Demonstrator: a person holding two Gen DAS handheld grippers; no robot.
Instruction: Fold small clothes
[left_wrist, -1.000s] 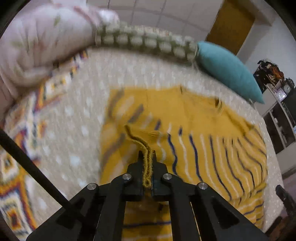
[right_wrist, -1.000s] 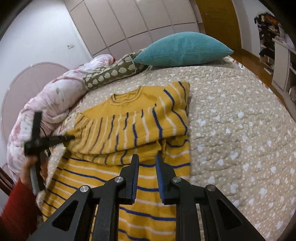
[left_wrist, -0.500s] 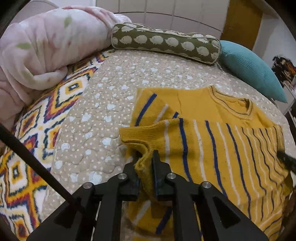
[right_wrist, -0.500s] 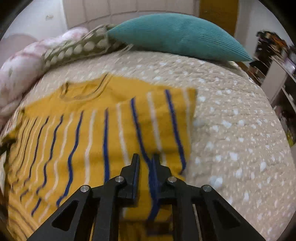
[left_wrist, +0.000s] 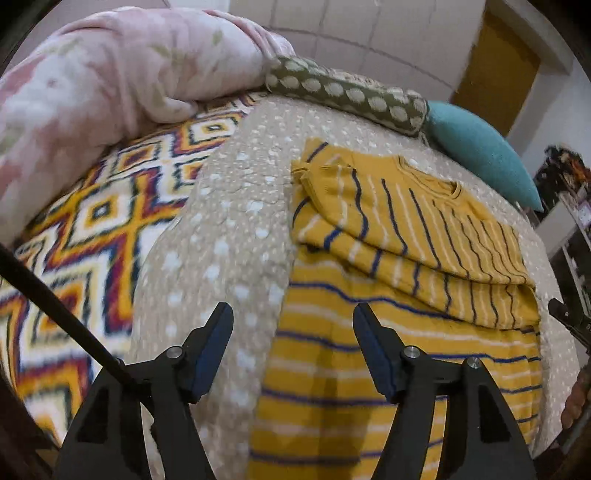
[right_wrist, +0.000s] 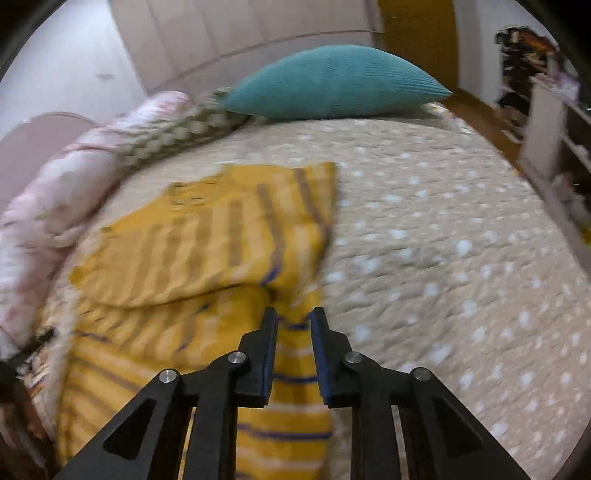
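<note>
left tool (left_wrist: 291, 347) jaws have just been opening and stand wide, empty, above the striped yellow sweater (left_wrist: 406, 266). right tool (right_wrist: 293, 325) jaws have just parted slightly, gripping nothing. sweater lies flat on the bed (right_wrist: 443, 240), sleeves folded across its chest; teal pillow (right_wrist: 332, 81) beyond.

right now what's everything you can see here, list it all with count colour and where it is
sweater: one, mustard yellow with blue and white stripes, sleeves folded across the chest, flat on the bedspread
bedspread: one, beige with white spots, covering the bed
patterned blanket: one, orange, white and dark zigzags, left of the bedspread
duvet: one, pink floral, bundled at the far left
bolster: one, olive with pale spots, at the bed head
cushion: one, teal, at the bed head
left tool: black, open, nothing between its jaws, which have just been opening
right tool: black, narrow gap, over the sweater's right edge
</note>
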